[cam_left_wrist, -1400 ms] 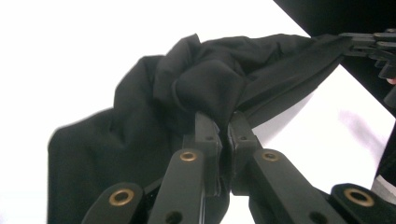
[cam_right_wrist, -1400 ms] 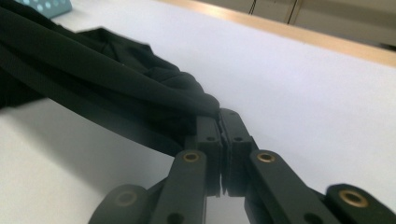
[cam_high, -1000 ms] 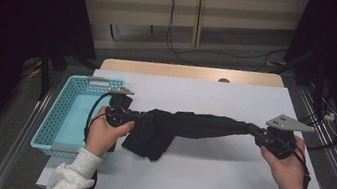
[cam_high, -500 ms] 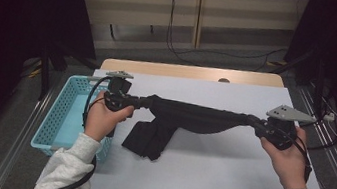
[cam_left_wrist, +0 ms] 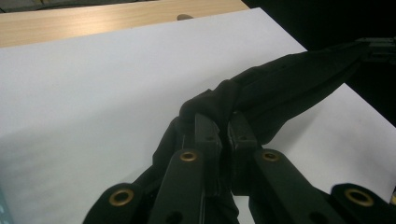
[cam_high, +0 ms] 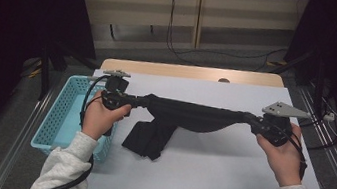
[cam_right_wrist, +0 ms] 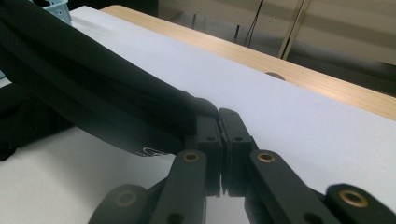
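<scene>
Left claw (cam_high: 136, 102): jaws closed on a bunched corner of the black garment (cam_high: 193, 117); in the left gripper view (cam_left_wrist: 223, 125) the cloth is seen wadded between and over the tips. Right claw (cam_high: 252, 122): jaws likewise clamped on the opposite end, with the right gripper view (cam_right_wrist: 218, 122) showing only a thin edge of fabric pinched at the very tips.

Between the two claws the garment hangs stretched in a shallow sag above the white table (cam_high: 225, 174). A loose portion droops from the left third and rests folded on the table surface below. A blue basket (cam_high: 63, 114) stands at the table's left edge, just beside the left hand (cam_high: 101, 117).

Risks noted:
- The right-hand hold looks shallow. Further tension, judged from the taut span, could pull the edge free and drop that end.
- The trailing portion lies on the table; a sideways move could drag or twist it, spoiling any intended flat lay.
- The left cable loops close to the basket rim and might snag it if the hand swings outward.
</scene>
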Action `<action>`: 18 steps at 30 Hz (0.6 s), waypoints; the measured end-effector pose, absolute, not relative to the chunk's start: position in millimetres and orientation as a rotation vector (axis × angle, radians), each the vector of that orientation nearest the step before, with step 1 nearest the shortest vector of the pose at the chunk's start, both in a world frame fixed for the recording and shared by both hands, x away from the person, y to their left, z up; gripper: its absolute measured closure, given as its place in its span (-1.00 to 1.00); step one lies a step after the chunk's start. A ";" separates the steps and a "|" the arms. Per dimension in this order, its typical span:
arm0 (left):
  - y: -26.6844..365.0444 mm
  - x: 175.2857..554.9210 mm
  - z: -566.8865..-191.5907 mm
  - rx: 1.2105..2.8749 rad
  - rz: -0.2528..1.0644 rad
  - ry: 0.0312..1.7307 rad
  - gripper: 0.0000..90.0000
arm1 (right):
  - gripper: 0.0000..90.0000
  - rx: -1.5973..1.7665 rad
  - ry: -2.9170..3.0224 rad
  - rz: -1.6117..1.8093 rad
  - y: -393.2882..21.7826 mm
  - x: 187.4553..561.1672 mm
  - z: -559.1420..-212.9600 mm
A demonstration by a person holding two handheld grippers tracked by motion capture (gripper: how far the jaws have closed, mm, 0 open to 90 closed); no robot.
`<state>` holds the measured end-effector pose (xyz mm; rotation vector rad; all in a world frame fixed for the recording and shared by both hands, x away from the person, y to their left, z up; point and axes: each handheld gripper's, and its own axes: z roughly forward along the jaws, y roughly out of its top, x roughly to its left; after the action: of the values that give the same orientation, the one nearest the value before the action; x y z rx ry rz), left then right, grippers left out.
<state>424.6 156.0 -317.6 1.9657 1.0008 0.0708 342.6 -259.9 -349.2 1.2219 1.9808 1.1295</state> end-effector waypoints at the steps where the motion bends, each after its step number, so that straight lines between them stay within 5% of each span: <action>1: 155.8 425.2 -318.3 1.965 0.071 1.003 0.91 | 0.96 1.220 1.984 1.129 -259.6 343.2 -349.4; 18: 153.9 427.7 -319.8 1.973 0.068 1.001 0.91 | 0.96 1.230 1.993 1.105 -258.6 346.4 -355.8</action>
<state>427.7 153.9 -319.8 1.9734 1.0010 0.0677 346.4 -258.6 -355.8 1.2300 1.9930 1.1045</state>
